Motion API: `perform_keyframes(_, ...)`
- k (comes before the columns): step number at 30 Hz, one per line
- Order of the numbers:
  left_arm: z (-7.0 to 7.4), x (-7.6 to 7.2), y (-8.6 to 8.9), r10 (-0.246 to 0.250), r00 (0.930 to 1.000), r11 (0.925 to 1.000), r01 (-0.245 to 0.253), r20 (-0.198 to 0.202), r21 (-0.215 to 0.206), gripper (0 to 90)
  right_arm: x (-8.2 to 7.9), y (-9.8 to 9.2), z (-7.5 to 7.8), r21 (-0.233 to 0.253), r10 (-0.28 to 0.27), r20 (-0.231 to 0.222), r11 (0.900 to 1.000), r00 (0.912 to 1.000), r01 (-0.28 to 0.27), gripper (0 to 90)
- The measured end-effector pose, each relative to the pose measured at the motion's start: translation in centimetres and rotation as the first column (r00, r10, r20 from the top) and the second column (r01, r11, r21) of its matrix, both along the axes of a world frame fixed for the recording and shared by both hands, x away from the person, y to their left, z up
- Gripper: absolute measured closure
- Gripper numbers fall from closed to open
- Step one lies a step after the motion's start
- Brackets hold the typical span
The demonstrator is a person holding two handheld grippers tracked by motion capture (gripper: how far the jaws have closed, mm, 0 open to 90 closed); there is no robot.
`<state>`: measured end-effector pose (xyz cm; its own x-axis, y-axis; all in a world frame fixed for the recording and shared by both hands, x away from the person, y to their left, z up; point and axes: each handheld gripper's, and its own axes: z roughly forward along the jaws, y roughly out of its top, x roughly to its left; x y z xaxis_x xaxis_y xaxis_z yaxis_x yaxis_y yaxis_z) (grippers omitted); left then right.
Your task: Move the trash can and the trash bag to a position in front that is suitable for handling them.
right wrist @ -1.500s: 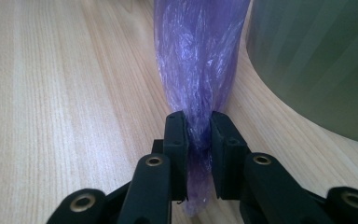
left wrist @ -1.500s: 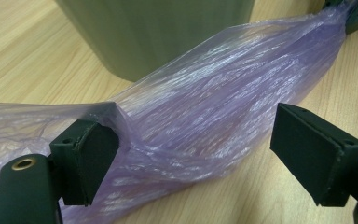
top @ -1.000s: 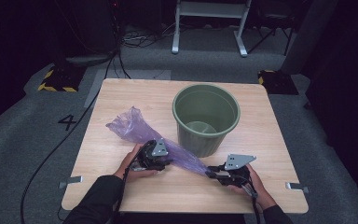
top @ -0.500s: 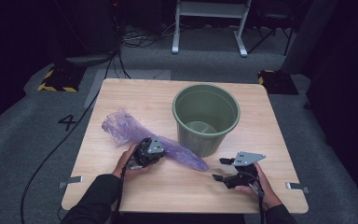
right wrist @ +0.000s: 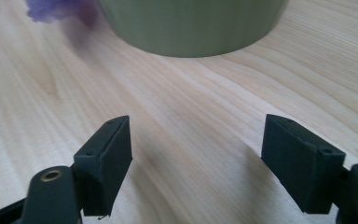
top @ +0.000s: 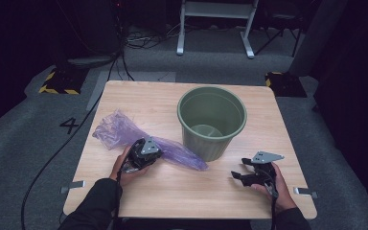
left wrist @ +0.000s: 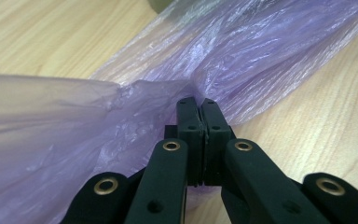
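One purple plastic bag (top: 124, 132), one green bucket (top: 212, 122), one wooden table (top: 143, 98), two grippers.

Both grippers are black. The left gripper (left wrist: 196, 103) shows ribbed jaw links with brass-coloured rivets and small screw holes in its blocky pads. The right gripper (right wrist: 196, 154) has plain, wedge-shaped pads and a brass rivet on each link. A grey three-cornered plate tops each one. Dark long sleeves cover both forearms, possibly black; thin black cables trail toward the near edge.
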<state>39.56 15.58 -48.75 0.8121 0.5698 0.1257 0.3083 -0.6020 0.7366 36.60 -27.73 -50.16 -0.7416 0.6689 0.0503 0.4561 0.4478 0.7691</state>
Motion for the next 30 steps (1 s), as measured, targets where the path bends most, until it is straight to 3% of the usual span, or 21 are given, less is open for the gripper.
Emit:
perform_keyframes(6,0.3,-0.2,1.0,0.020,0.9997,0.9996,-0.019,0.014,-0.021,89.0,0.8,-0.4,-0.1,-0.038,-0.094,0.019,0.995,0.9954,0.095,25.9)
perform_keyframes(13,0.6,-0.3,1.7,0.053,0.9983,0.9978,-0.052,0.025,-0.041,89.2,1.1,-0.2,-0.2,-0.057,-0.096,0.017,0.994,0.9952,0.097,25.3)
perform_keyframes(21,0.9,-0.3,1.8,0.060,0.9975,0.9971,-0.058,0.036,-0.050,89.4,1.1,-0.1,-0.2,-0.058,-0.095,0.018,0.994,0.9954,0.095,25.9)
perform_keyframes(25,1.3,-0.2,2.1,0.065,0.9970,0.9945,-0.062,0.042,-0.085,89.4,1.0,-0.1,-0.2,-0.056,-0.087,0.019,0.995,0.9960,0.088,26.7)
perform_keyframes(30,1.5,-0.1,2.2,0.067,0.9969,0.9936,-0.063,0.042,-0.094,89.5,1.1,-0.1,-0.2,-0.056,-0.089,0.019,0.994,0.9959,0.089,26.4)
